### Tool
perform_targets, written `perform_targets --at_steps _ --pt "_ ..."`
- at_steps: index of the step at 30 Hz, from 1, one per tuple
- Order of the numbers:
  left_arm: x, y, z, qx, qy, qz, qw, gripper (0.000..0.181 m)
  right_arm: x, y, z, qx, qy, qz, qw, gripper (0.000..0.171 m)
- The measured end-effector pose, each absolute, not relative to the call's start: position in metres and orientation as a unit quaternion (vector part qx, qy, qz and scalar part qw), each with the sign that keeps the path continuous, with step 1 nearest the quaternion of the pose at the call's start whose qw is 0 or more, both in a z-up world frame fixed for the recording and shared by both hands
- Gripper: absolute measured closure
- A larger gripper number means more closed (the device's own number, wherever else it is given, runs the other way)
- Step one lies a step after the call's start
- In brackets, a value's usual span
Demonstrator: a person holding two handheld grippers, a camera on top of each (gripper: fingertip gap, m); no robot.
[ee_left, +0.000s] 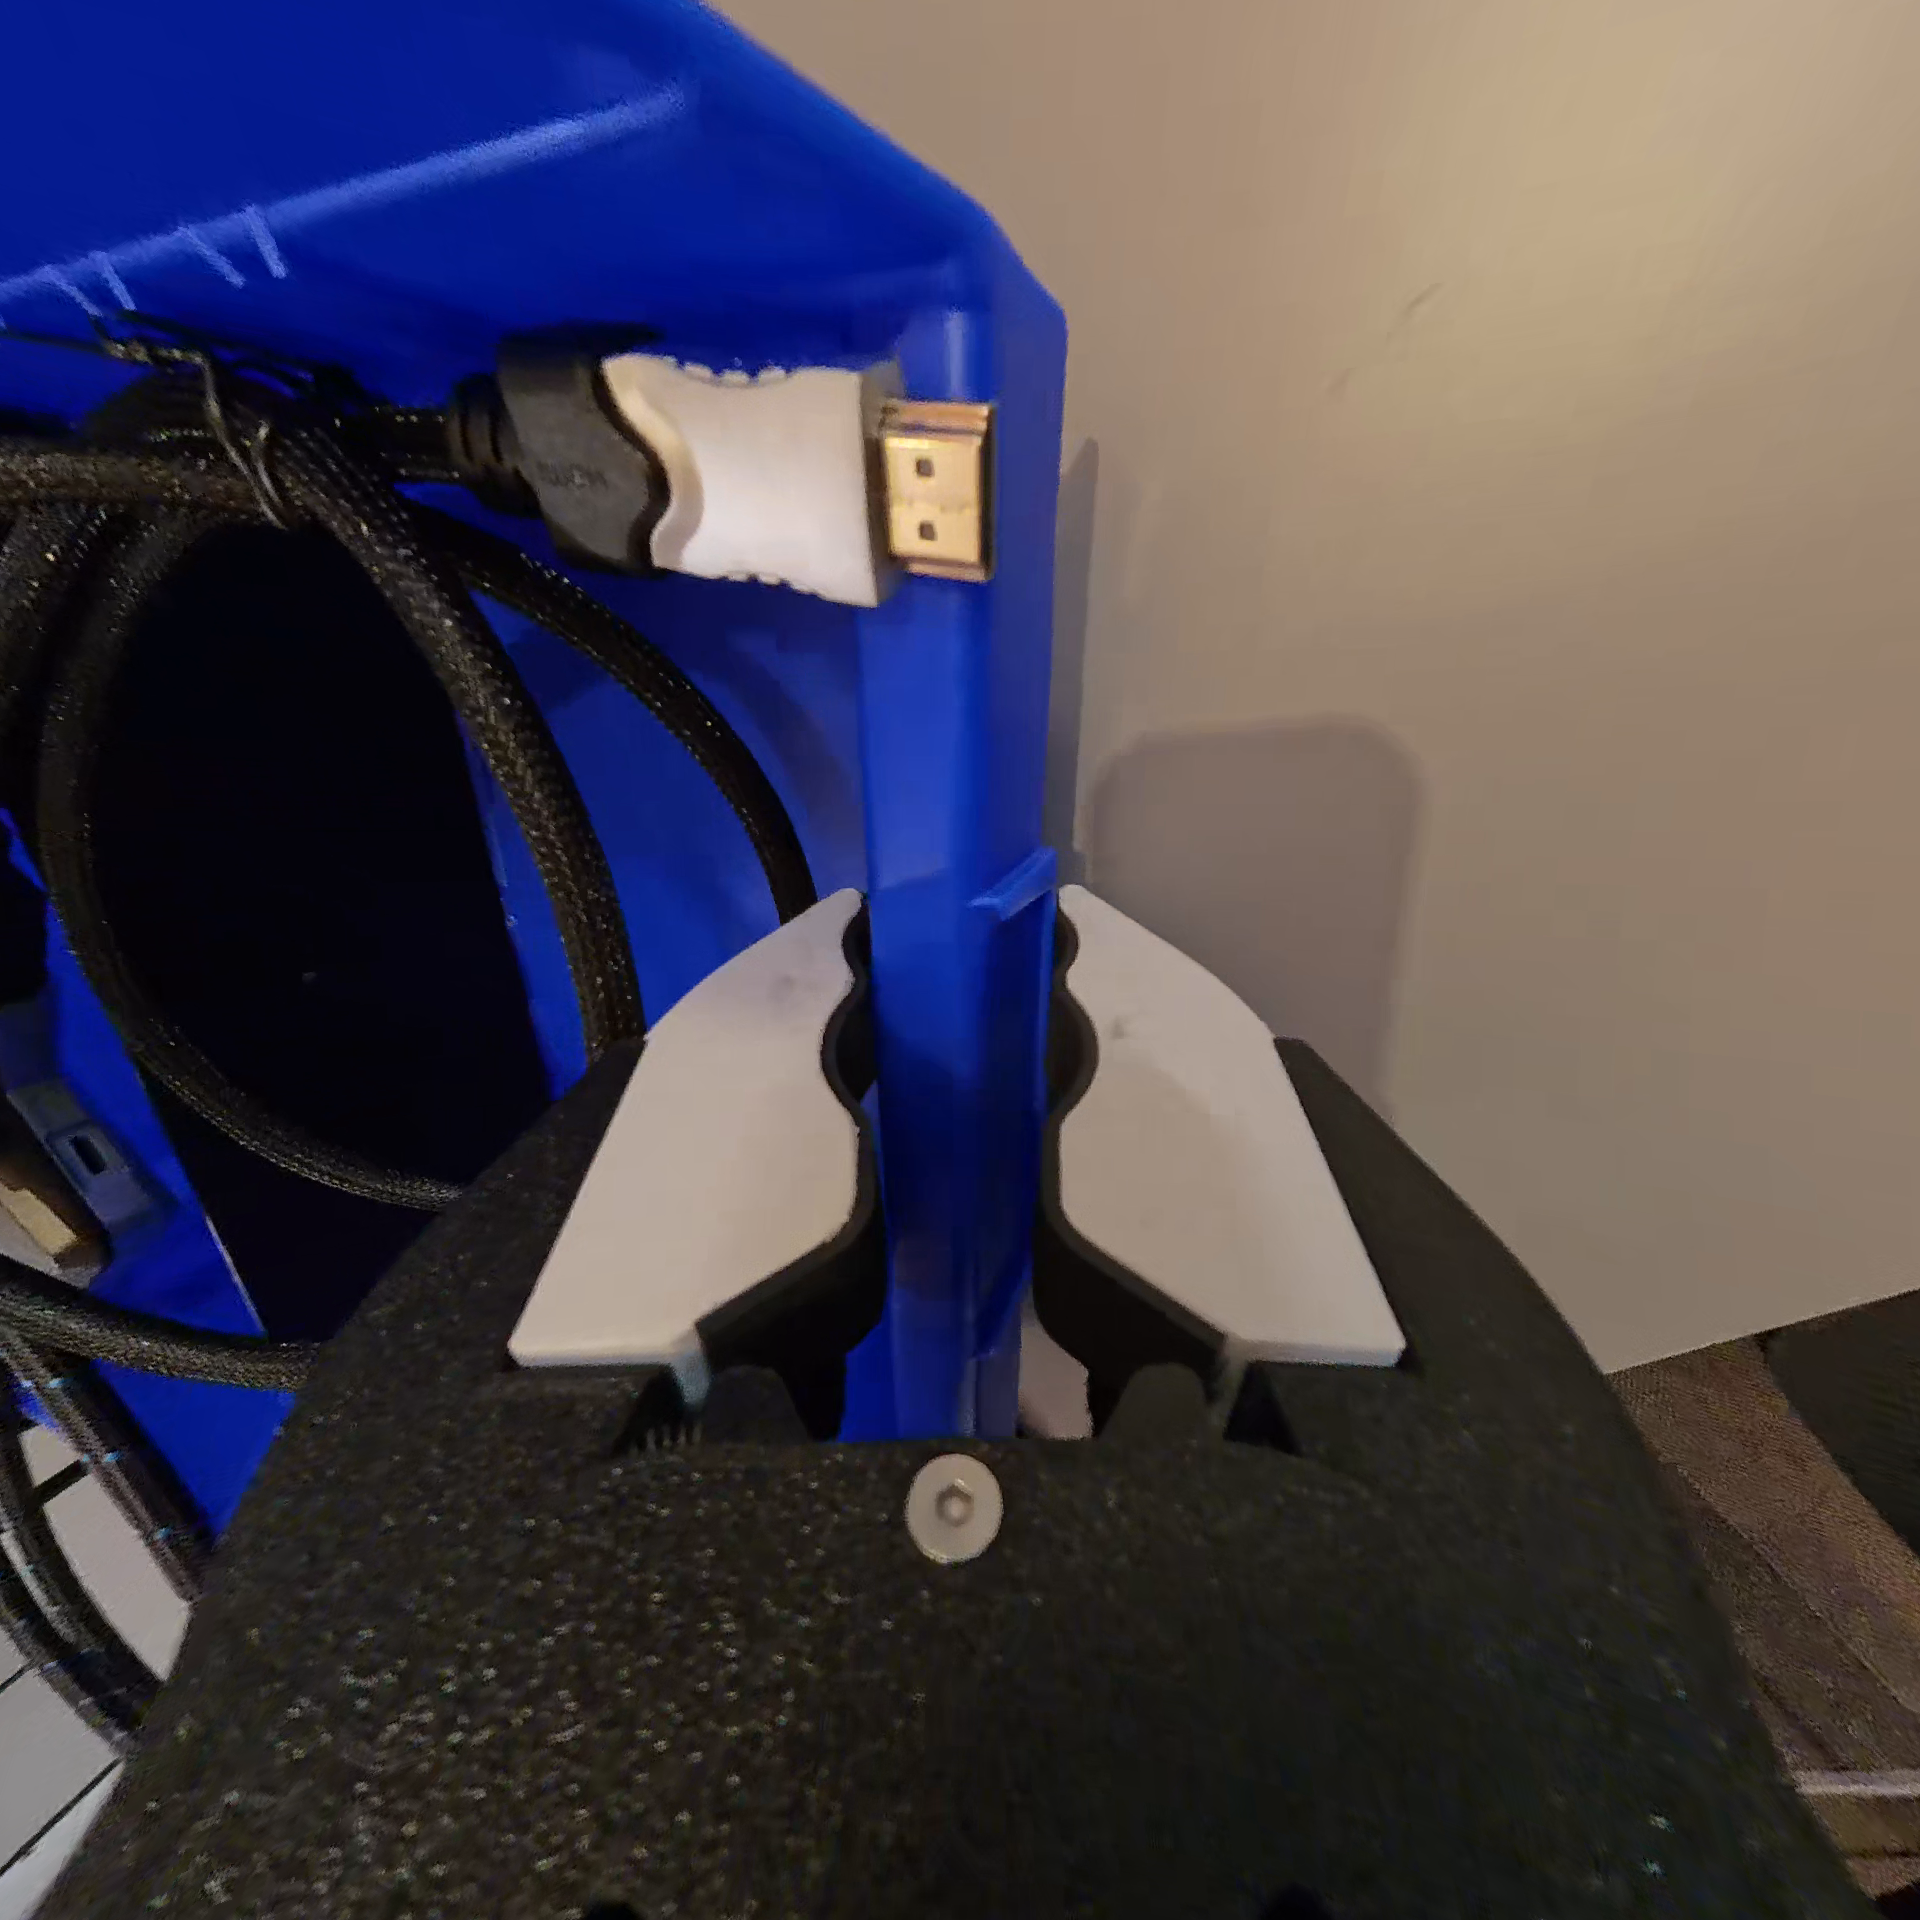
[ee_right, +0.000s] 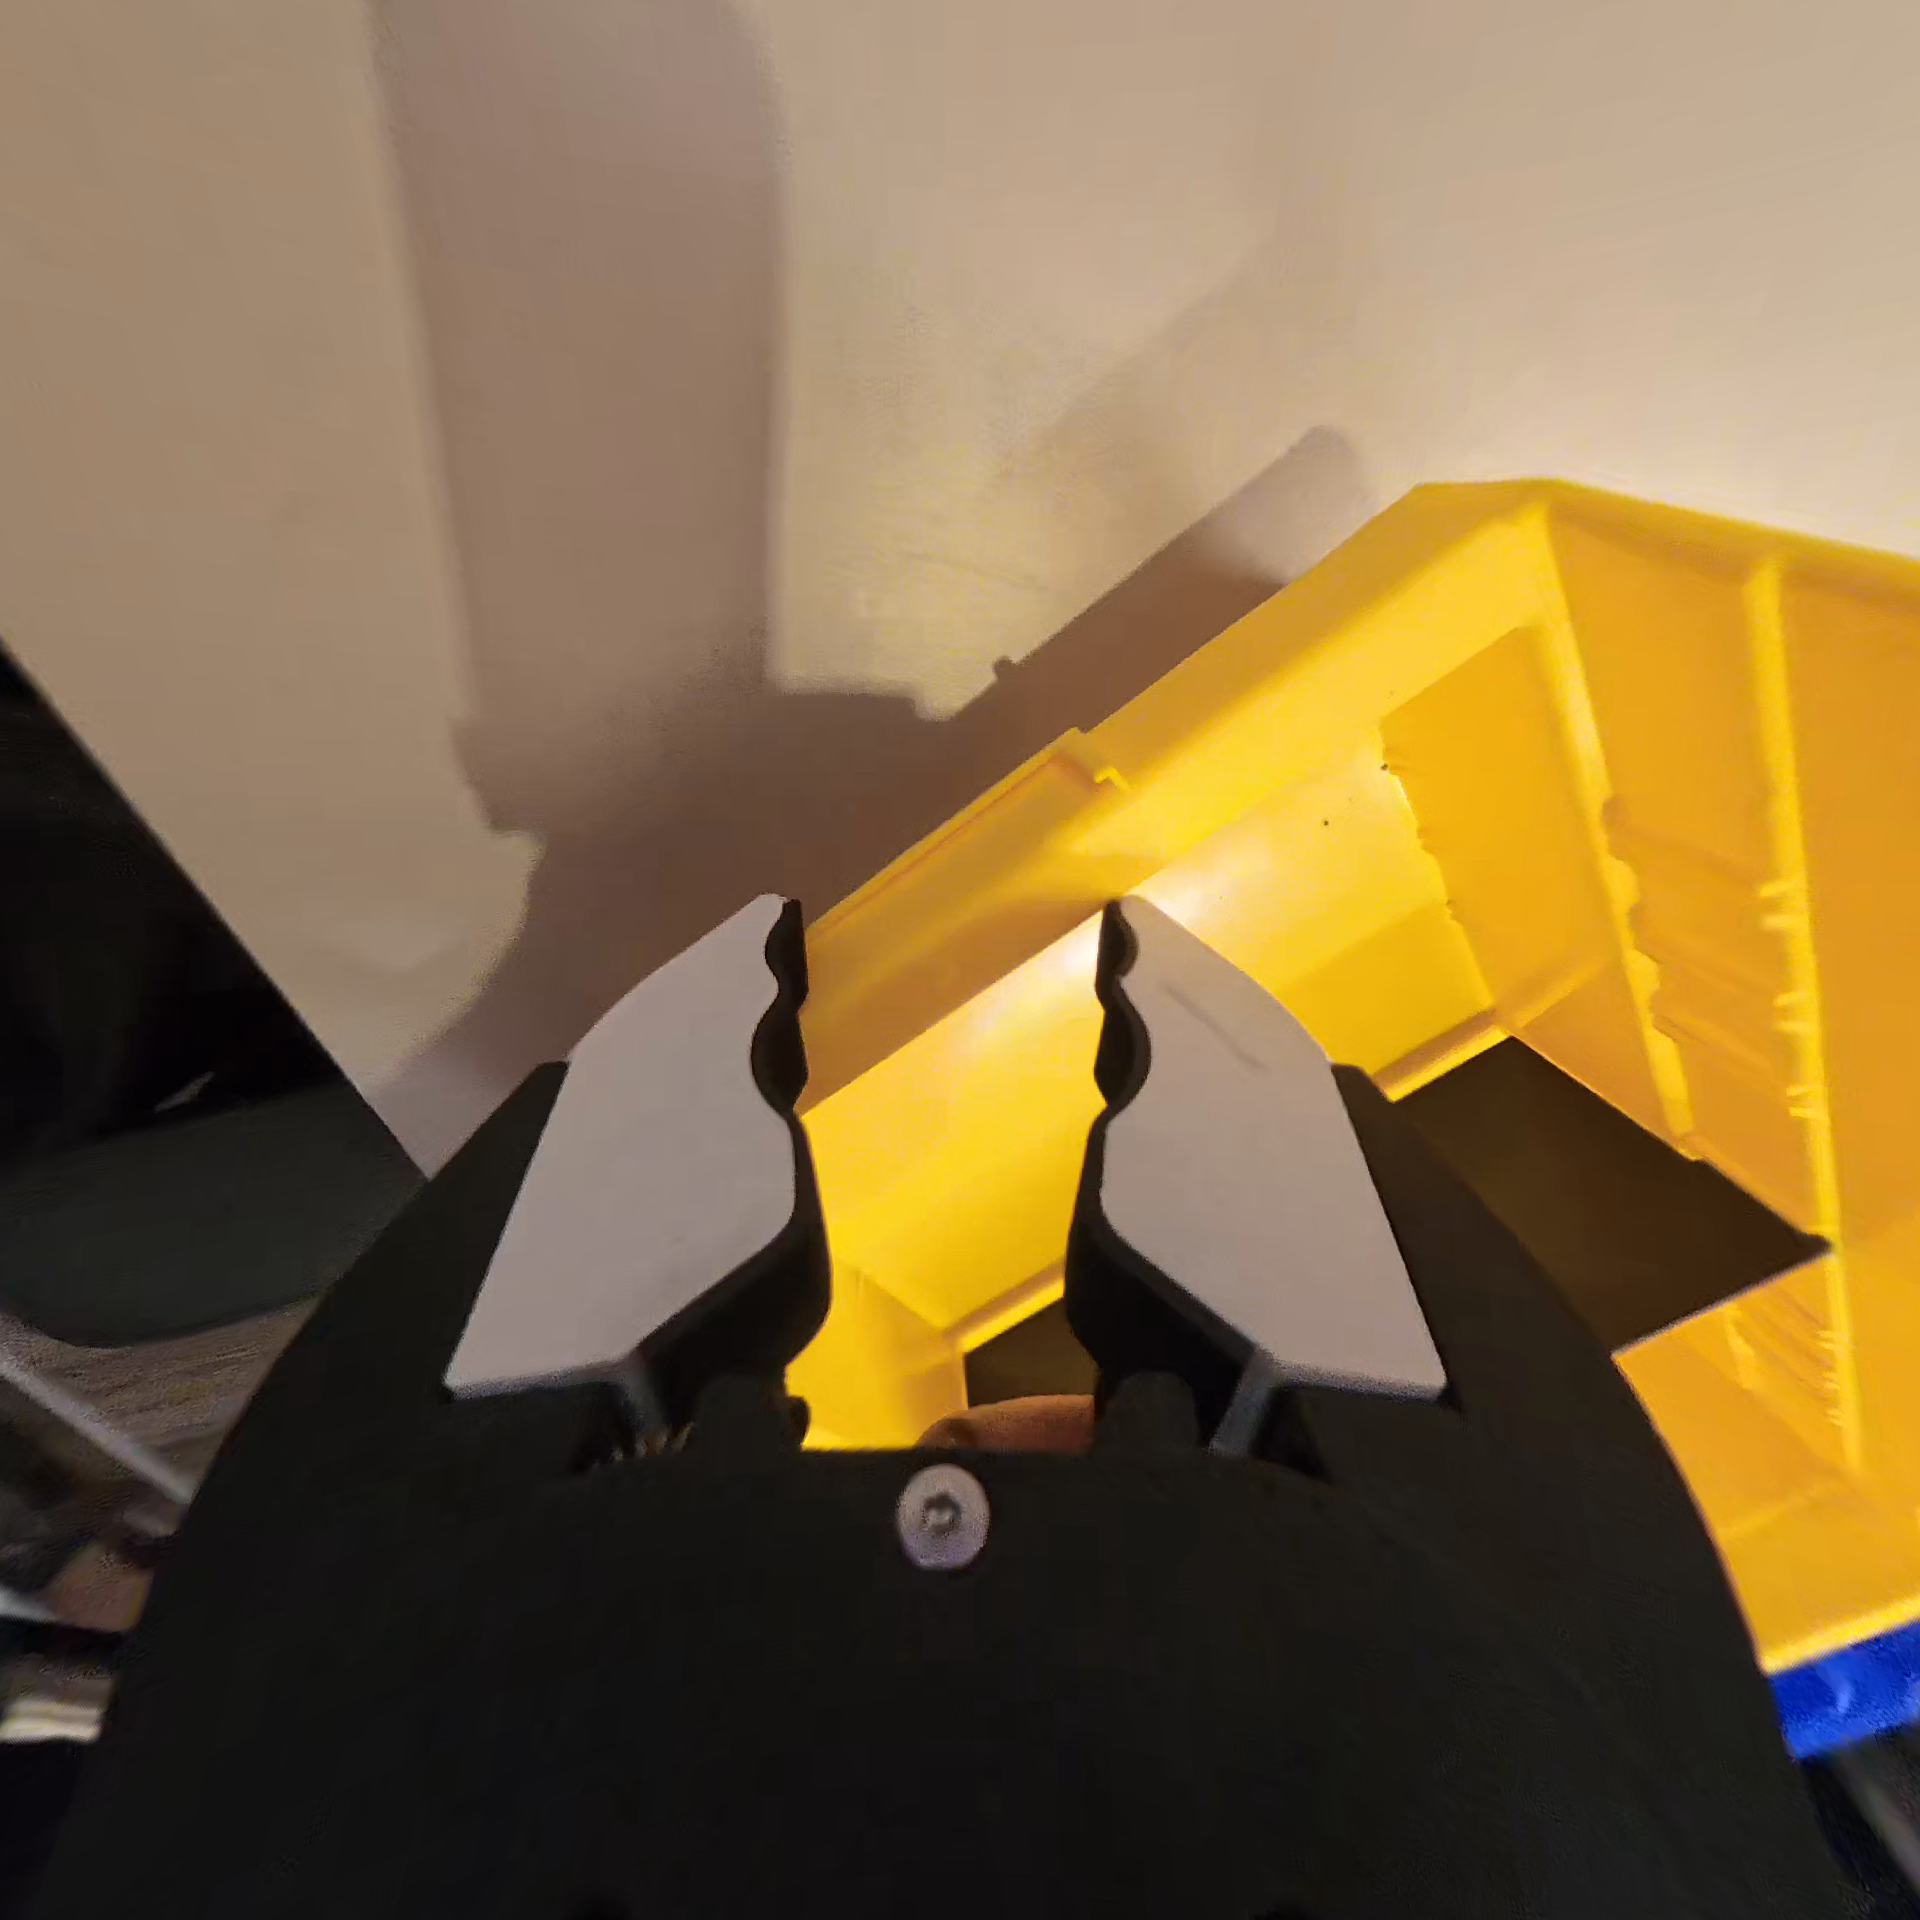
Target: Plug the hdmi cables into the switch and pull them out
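Left wrist view: left tool clamps blue bin wall, cable plug inside; right tool straddles yellow bin rim.

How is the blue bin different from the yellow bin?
The blue bin holds coiled black HDMI cables; the yellow bin shows none in its visible part. The left gripper is clamped on the blue bin's wall, while the right gripper has the yellow bin's wall between its fingers, right pad apart from it. Both are plastic bins near a pale wall.
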State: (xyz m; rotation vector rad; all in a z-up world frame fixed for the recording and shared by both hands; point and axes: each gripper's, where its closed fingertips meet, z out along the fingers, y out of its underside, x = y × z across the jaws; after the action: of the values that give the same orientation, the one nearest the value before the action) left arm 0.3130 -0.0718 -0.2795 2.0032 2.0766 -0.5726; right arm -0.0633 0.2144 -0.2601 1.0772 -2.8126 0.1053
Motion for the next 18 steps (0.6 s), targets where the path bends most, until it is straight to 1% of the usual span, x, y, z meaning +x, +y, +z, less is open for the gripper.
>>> perform_targets --at_steps 3,6,7,8,9,10,11,12,15,16,18 --pt "0.326 -0.084 -0.28 0.681 0.7 -0.196 0.086 0.151 -0.049 0.226 -0.261 0.441 -0.895 0.062 0.024 0.121" --pt "0.331 -0.089 -0.279 0.697 0.683 -0.209 0.057 0.151 -0.044 0.249 -0.265 0.459 -0.888 0.032 -0.011 0.133" --pt "0.332 -0.089 -0.279 0.7 0.68 -0.215 0.044 0.152 -0.047 0.256 -0.267 0.454 -0.891 0.015 -0.003 0.134" --pt "0.333 -0.088 -0.277 0.7 0.678 -0.22 0.033 0.151 -0.054 0.262 -0.269 0.449 -0.893 -0.008 0.018 0.129" --pt "0.334 -0.087 -0.276 0.7 0.678 -0.224 0.026 0.151 -0.063 0.269 -0.272 0.44 -0.896 -0.035 0.047 0.119" --pt "0.335 -0.087 -0.275 0.7 0.676 -0.228 0.023 0.151 -0.071 0.276 -0.274 0.429 -0.899 -0.059 0.071 0.114" --pt "0.335 -0.087 -0.274 0.701 0.674 -0.232 0.02 0.151 -0.076 0.28 -0.276 0.419 -0.901 -0.07 0.089 0.114" --pt "0.336 -0.087 -0.274 0.703 0.672 -0.231 0.023 0.152 -0.077 0.281 -0.277 0.413 -0.902 -0.067 0.101 0.115" --pt "0.338 -0.088 -0.278 0.715 0.665 -0.213 0.037 0.153 -0.079 0.278 -0.28 0.402 -0.908 -0.046 0.111 0.135" --pt "0.339 -0.088 -0.278 0.719 0.662 -0.206 0.039 0.153 -0.083 0.28 -0.28 0.395 -0.911 -0.047 0.112 0.139" --pt "0.345 -0.09 -0.278 0.73 0.656 -0.189 0.042 0.154 -0.102 0.285 -0.28 0.373 -0.916 -0.06 0.137 0.141"
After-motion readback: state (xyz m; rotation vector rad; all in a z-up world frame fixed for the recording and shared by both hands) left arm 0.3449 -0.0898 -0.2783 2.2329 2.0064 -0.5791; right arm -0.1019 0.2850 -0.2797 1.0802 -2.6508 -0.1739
